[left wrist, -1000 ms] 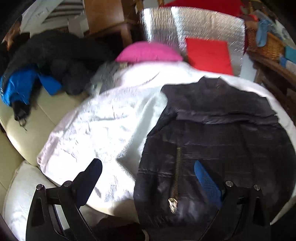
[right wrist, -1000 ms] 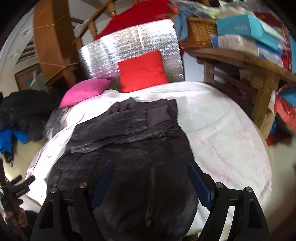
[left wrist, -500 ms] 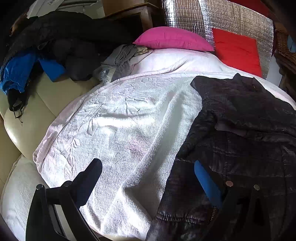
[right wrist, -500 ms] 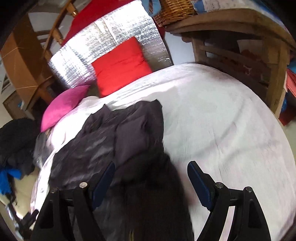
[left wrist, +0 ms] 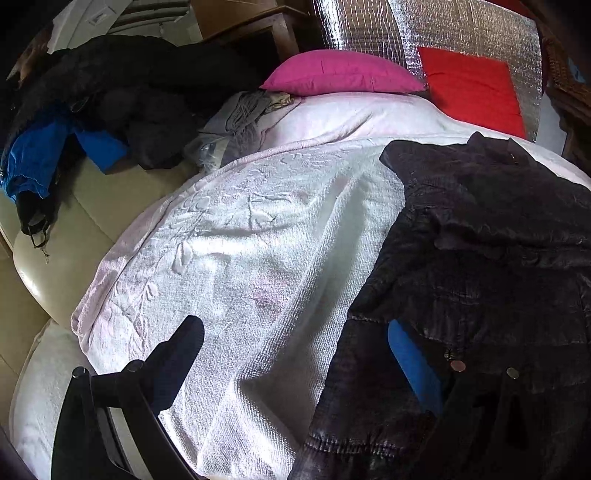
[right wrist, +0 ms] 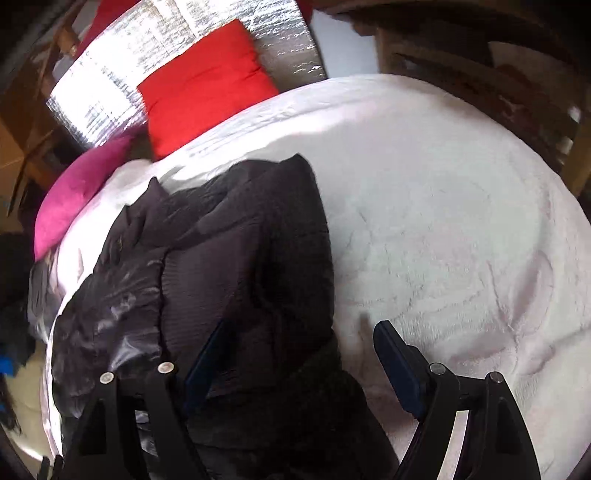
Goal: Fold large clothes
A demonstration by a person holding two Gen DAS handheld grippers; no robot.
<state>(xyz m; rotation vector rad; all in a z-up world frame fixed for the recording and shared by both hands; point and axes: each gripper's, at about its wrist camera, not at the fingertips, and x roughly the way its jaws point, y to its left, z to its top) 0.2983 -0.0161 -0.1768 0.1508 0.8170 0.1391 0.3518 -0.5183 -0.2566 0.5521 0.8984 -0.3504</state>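
On the bed: dark quilted jacket [left wrist: 480, 258] spread over white blanket [left wrist: 240, 240]
Left gripper [left wrist: 295, 354]: released, straddling jacket's left edge
Right gripper [right wrist: 299, 354]: released, straddling jacket's right edge

A lived-in home bedroom: a bed [left wrist: 258, 236] covered with a white embossed blanket carries a pink pillow [left wrist: 343, 72] and a red cushion [left wrist: 472, 88] against a silver foil panel [left wrist: 373, 26]. Dark and blue garments [left wrist: 92, 110] lie heaped on a cream sofa [left wrist: 74, 229] beside it, with wooden furniture [right wrist: 480, 59] close by.
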